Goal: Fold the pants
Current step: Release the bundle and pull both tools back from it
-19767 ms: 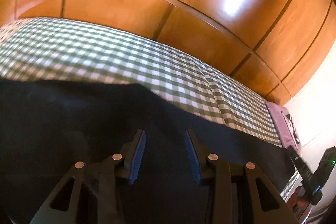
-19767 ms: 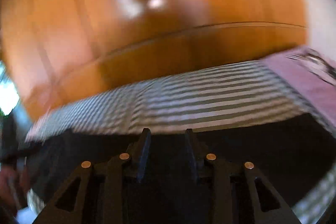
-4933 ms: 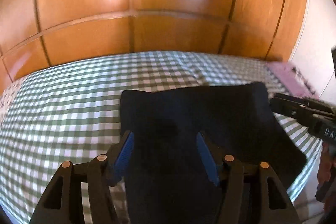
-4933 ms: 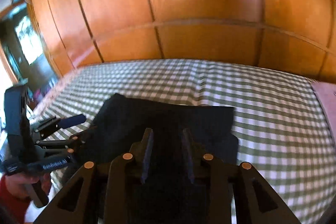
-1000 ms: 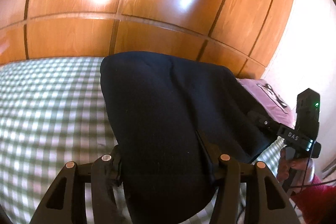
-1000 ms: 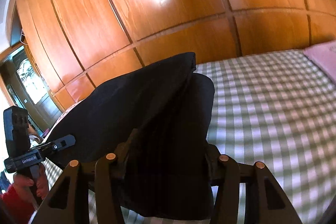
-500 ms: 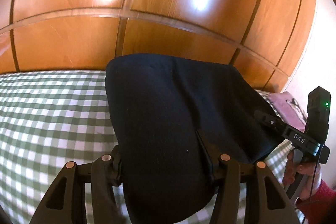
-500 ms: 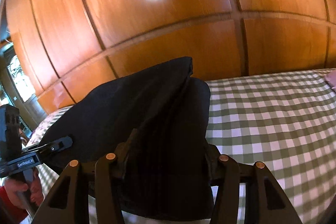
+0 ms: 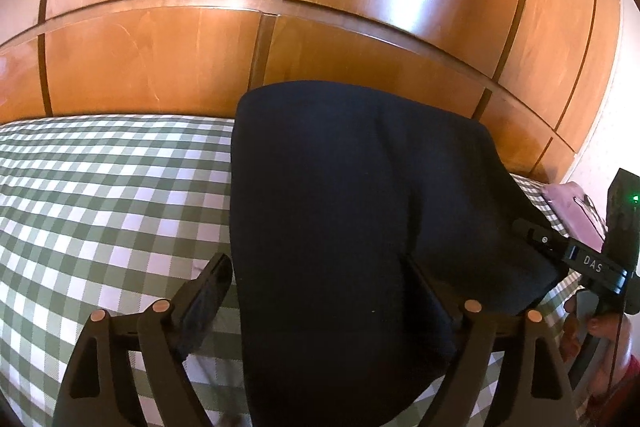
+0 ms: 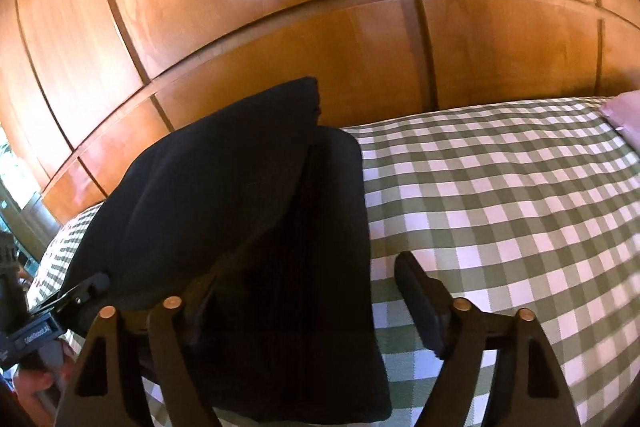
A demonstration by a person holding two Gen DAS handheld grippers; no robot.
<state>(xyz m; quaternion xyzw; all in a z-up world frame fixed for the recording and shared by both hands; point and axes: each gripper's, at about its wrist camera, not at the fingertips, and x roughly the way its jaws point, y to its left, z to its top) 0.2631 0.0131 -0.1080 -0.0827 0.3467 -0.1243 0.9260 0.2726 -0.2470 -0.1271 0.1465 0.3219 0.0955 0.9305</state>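
The dark pants (image 9: 352, 227), folded into a thick pad, lie on the green-checked bed (image 9: 100, 195) near its front edge, with wooden wall panels (image 9: 160, 59) at the far side. The left gripper (image 9: 316, 291) has its fingers spread wide, the cloth draped between them. The right gripper (image 10: 304, 299) is likewise parted around the fold's right end. A pink pillow (image 10: 624, 115) sits far right.

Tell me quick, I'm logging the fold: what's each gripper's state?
Left gripper: open, jaws wide, the pants between them, not clamped.
Right gripper: open too, pants between its jaws.
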